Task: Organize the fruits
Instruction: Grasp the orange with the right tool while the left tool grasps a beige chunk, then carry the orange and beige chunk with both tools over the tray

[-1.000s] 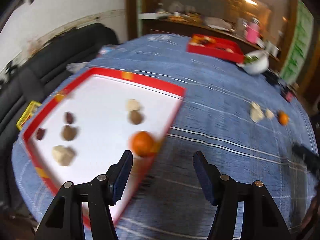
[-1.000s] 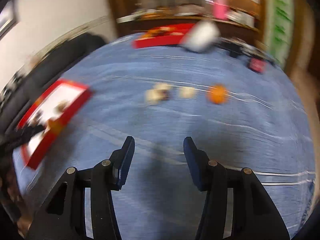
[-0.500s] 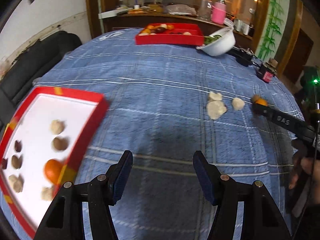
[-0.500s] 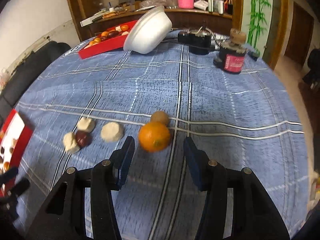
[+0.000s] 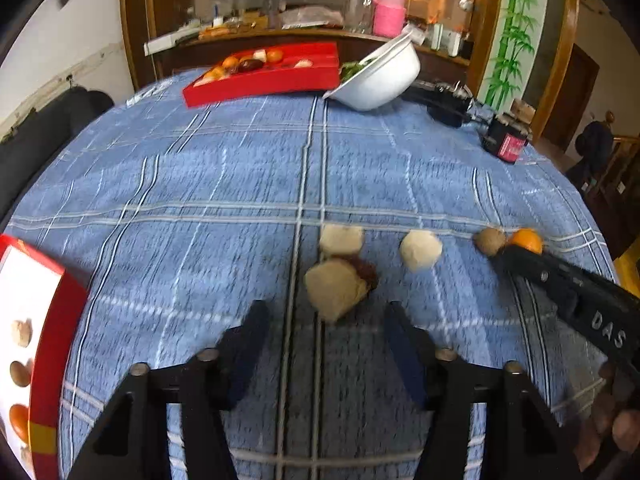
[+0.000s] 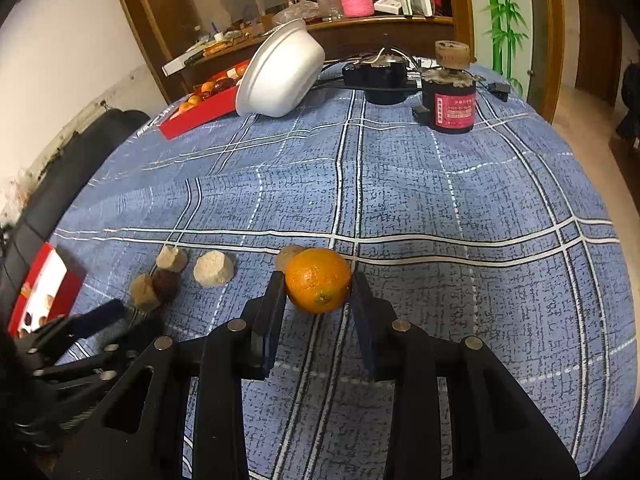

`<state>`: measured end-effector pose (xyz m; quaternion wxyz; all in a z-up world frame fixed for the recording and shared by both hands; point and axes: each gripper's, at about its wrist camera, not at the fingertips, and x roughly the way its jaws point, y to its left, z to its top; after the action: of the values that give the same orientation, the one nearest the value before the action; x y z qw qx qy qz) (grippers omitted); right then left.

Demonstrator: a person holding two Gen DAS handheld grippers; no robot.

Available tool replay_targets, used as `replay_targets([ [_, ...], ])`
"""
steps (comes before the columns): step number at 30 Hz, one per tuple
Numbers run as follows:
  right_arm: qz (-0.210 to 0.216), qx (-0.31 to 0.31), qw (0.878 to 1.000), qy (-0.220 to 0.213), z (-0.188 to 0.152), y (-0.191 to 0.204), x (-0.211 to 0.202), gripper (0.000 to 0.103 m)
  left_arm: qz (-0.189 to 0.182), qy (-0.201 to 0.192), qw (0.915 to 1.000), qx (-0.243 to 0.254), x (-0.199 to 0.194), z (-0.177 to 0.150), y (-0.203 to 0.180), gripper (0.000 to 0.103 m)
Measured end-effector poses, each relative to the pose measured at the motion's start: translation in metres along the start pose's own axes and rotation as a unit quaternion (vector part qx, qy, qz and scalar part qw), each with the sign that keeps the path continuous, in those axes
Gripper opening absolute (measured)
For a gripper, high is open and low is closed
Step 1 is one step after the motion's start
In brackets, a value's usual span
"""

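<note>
Right gripper (image 6: 318,290) clamped on orange (image 6: 318,286) at frame centre on blue plaid tablecloth (image 6: 440,208); left gripper (image 5: 326,338) open behind pale fruit piece (image 5: 334,288), mid-frame

On the bench (image 6: 440,208), the orange (image 6: 318,286) sits between the fingers of the right gripper (image 6: 318,292), with a nut (image 6: 289,256) just behind it to the left. Further left lie three lumps (image 6: 213,269) around a date (image 6: 166,285), directly ahead of the left gripper (image 5: 324,328). The near tray (image 5: 56,320) is at the far left edge. At the back, the far tray (image 5: 280,76) lies left of the tilted bowl (image 6: 280,76); the jar (image 6: 454,104) stands right of that.
</note>
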<state>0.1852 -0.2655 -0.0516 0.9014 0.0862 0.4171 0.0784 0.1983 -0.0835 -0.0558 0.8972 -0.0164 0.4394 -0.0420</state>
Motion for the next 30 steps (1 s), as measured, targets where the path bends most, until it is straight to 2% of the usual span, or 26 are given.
replay_targets([
  [1, 0.004, 0.000, 1.000, 0.000, 0.000, 0.000, 0.000, 0.031, 0.004, -0.004, 1.0000, 0.003, 0.001, 0.002, -0.001, 0.039],
  [3, 0.010, 0.001, 1.000, -0.001, 0.001, 0.000, -0.001, 0.031, 0.004, -0.005, 1.0000, 0.006, 0.005, 0.006, -0.001, 0.029],
  [9, 0.018, -0.001, 1.000, -0.008, 0.003, 0.000, -0.005, 0.031, -0.020, -0.002, 0.9997, 0.010, -0.001, 0.003, 0.008, 0.028],
  [19, 0.014, -0.017, 1.000, -0.004, -0.001, 0.012, -0.009, 0.031, -0.034, -0.009, 0.9993, 0.007, -0.048, -0.037, 0.023, 0.028],
  [30, 0.018, -0.060, 0.998, -0.021, -0.034, 0.043, -0.062, 0.031, -0.041, -0.025, 0.9987, -0.018, -0.103, -0.081, 0.045, 0.027],
])
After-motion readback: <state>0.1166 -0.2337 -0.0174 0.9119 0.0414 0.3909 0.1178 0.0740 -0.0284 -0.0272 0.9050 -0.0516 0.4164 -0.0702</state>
